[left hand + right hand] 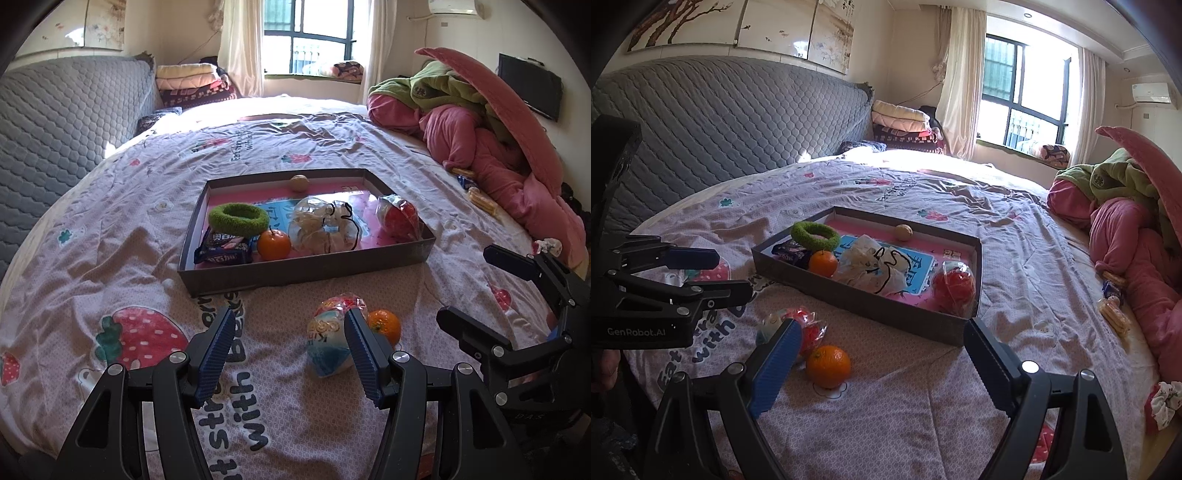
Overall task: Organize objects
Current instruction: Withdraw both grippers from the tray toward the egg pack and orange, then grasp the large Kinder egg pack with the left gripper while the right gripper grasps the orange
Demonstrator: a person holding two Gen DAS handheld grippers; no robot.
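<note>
Both grippers, left (290, 345) and right (882, 363), fingers open: centre the loose orange (828, 366) squarely before closing gently.

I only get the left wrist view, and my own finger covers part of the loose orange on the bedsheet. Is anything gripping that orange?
Observer: No. In the right wrist view the round orange fruit lies fully visible on the patterned bedsheet. It sits in front of the right gripper, whose fingers are wide open and not touching it.
Operator: Is it centred between those fingers?
Observer: No, it is off centre. It lies nearer the blue-padded finger on the picture's left, close beside the clear-wrapped red and white packet. I cannot tell whether fruit and packet touch.
</note>
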